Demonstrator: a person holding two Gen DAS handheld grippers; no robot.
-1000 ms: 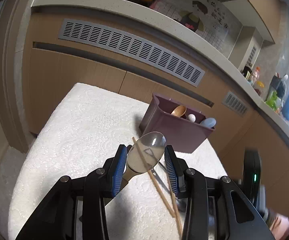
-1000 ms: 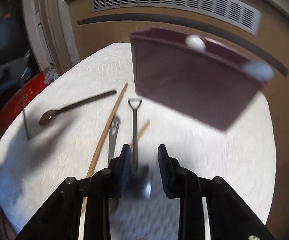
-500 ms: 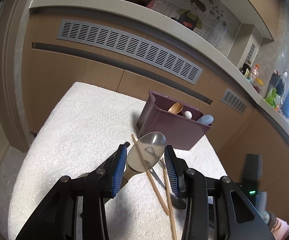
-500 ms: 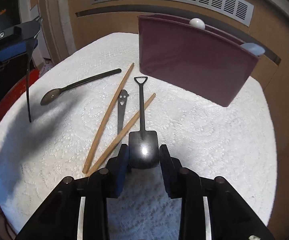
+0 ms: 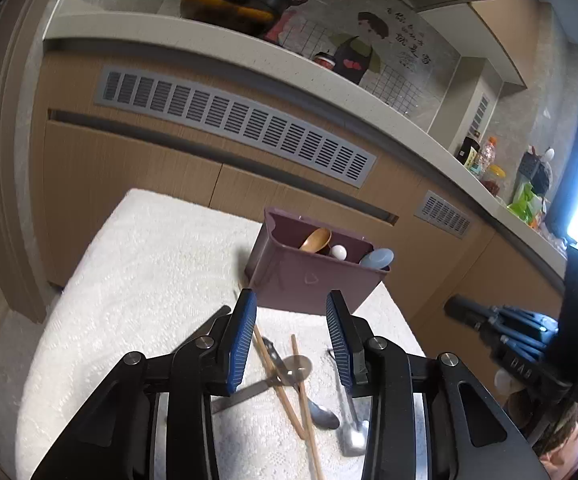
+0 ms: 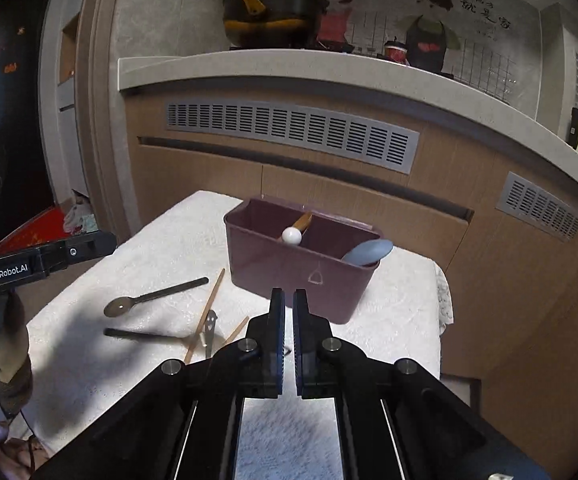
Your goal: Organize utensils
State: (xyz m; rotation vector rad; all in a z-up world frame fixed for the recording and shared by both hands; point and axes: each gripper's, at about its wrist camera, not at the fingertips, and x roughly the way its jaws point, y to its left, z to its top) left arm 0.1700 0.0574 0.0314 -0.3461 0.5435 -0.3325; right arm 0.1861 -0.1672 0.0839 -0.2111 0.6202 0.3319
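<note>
While raised over the near edge of the table, left gripper: stood with jaws apart, gripped nothing; blue pads bare.
Table: wore a white textured cloth.
Dark spoon: lay toward the left edge, bowl pointing left.
Chopsticks: lay near the middle, angled toward each other, with a flat utensil bearing a smiling face between them.
Purple bin: stood toward the far edge, beyond the loose utensils; held a wooden spoon, a white ball-tipped piece and, at its right end, a pale blue spoon.
Shovel-shaped spoon: lay on the cloth toward the near edge, right of the chopsticks, clear of both grippers.
Right gripper: had just been closing; jaws pressed together with nothing between them, facing the bin.
</note>
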